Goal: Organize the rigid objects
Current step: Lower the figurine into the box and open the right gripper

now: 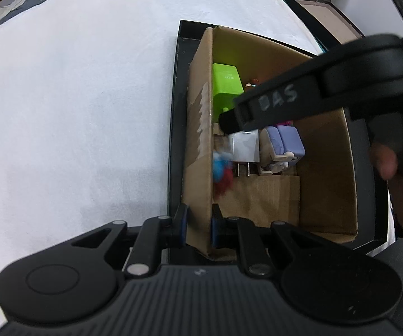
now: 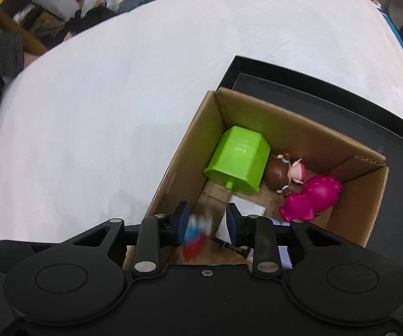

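Desk under white cloth [image 1: 75, 112]. A black tray [image 2: 313, 84] sits toward its right edge, with the cardboard box [image 1: 198, 140] standing in it.

- Left gripper [image 1: 199, 226]: jaws nearly closed, pads pinching the box's left wall at the near corner.
- Right gripper [image 2: 207, 219]: tips dipped inside the box by the left wall, jaws a narrow gap apart. The blue-red-white toy [image 2: 197, 231] is between them, blurred. It is close to the left pad and clear of the right pad, so not clamped.
- White plug [image 1: 244, 149]: mid-floor, just right of the toy.
- Green block [image 2: 237, 162]: far-left corner.
- Brown-haired doll [image 2: 281, 172]: touching the block's right side.
- Magenta figure [image 2: 311, 198]: by the right wall.
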A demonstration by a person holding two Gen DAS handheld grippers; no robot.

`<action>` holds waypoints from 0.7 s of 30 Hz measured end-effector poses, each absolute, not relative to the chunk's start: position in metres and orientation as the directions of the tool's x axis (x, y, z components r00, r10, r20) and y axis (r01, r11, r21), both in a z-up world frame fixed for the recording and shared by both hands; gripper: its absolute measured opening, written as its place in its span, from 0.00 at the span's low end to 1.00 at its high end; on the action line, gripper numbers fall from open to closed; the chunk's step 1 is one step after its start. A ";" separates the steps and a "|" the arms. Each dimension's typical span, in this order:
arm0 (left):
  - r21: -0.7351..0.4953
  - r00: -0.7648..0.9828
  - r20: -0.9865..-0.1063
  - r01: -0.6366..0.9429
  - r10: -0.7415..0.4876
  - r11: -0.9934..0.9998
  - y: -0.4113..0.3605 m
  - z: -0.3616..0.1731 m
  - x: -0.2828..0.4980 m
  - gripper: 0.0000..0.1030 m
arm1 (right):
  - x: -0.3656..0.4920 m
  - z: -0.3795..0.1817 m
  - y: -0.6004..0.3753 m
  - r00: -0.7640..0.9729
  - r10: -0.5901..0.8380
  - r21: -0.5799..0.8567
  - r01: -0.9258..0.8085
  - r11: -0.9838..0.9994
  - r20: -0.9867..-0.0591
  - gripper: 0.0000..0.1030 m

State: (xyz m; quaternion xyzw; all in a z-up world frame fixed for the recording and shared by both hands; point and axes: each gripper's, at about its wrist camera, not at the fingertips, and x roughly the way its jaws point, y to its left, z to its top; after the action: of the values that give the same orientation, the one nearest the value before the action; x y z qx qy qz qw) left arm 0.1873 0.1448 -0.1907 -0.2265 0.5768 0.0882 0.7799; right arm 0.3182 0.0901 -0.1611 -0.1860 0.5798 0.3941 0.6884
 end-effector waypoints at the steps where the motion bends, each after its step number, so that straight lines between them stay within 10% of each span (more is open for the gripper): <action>1: -0.249 0.319 -0.940 -0.397 -0.122 0.883 0.145 -0.191 0.186 0.15 | 0.319 -0.159 0.088 0.024 0.330 0.198 -0.759 0.620 -0.944 0.29; 21: -0.223 0.325 -0.941 -0.388 -0.094 0.894 0.138 -0.185 0.187 0.15 | 0.317 -0.115 0.021 0.077 0.378 0.194 -0.755 0.627 -0.923 0.42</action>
State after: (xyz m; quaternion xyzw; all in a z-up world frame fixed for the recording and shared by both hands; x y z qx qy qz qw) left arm 0.1866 0.1384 -0.1852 -0.2102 0.5735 0.0933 0.7862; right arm 0.3173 0.0212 -0.1148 -0.1708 0.5516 0.3968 0.7135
